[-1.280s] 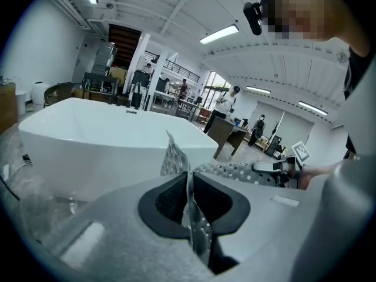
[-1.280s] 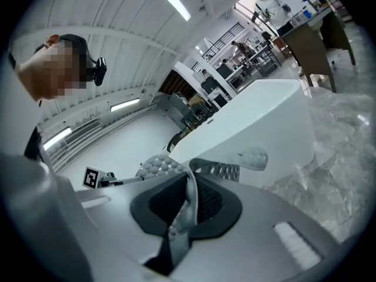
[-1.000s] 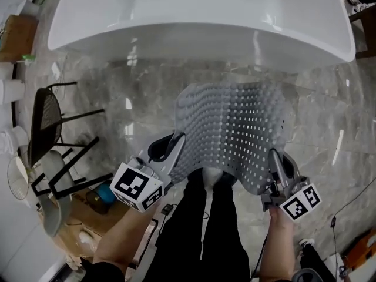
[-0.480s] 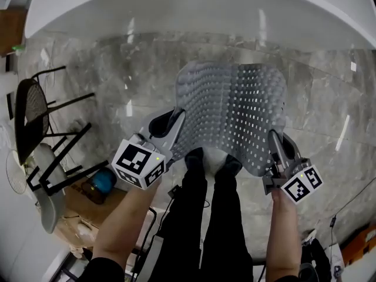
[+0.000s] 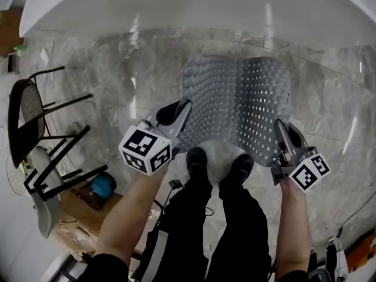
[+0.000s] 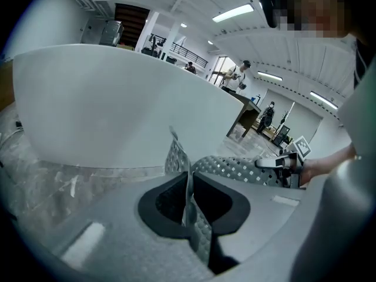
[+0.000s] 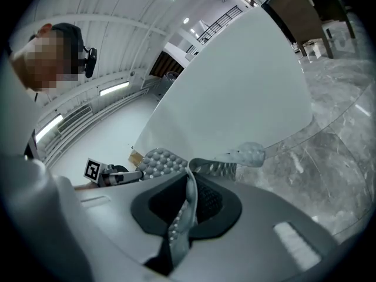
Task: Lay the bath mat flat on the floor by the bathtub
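Marble floor [image 5: 106,81] runs under the white bathtub [image 5: 176,4] at frame top; grey bath mat [image 5: 235,104] hangs mid-frame, left gripper [image 5: 181,109] and right gripper [image 5: 279,129] fingers each pinching a near corner.

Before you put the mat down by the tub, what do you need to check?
1. Left gripper shut on the mat: ok.
2. Right gripper shut on the mat: ok.
3. Mat spread out between them, not folded over: ok.
4. Floor beside the tub bare where it shows: ok.
5. Mat's far edge touching the floor: cannot tell.
6. Shoes clear of the mat's near edge: cannot tell.
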A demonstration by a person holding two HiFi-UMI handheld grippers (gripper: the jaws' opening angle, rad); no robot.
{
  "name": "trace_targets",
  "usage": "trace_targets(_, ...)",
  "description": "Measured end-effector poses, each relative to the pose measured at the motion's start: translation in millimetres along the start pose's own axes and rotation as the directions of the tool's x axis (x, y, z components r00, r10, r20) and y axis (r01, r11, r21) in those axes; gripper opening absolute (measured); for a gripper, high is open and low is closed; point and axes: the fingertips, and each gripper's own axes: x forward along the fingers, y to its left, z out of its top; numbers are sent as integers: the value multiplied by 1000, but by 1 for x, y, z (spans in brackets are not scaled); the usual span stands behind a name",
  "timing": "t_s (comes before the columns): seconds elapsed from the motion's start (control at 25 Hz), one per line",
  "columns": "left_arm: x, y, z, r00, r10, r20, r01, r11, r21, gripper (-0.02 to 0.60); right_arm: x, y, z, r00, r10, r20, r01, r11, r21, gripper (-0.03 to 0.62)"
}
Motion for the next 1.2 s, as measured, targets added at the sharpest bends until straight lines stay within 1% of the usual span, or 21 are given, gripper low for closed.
trace_targets(0.12, 14, 15, -20, 1000, 19, 12, -19, 1000, -2, 23, 8, -20, -13, 1000, 4, 4, -4, 1000, -14, 20)
trace_targets(0.28, 31, 36, -51, 999, 39, 8, -39, 999, -8, 24, 14, -57, -33, 1000, -23, 1, 23, 999, -22, 20)
trace_targets(0.56, 73, 64, -86, 1000, 26, -11, -25, 999, 27, 25, 43, -104, -43, 1000, -16, -7, 15, 998, -59, 20)
trace_targets(0.72, 96, 79, -95, 1000, 2, -3, -2, 1000, 22, 25, 65, -122, -40, 1000, 7, -25, -8, 999, -39, 20)
trace_targets(0.84, 111, 93, -95, 1000, -10, 6, 10, 999, 51, 25, 74, -136, -36, 1000, 3, -31, -4, 999, -55, 20)
trace_targets(1.04, 121, 116, -98, 1000, 5, 25, -6, 998, 64, 25, 70, -157, -39, 998, -10, -65, 3, 995, -102, 21)
trace_targets(1.2, 125, 127, -105, 999, 32, 24, -34, 995, 89, 26, 65, -169, -54, 991, -22, -132, 5, 991, -132, 21)
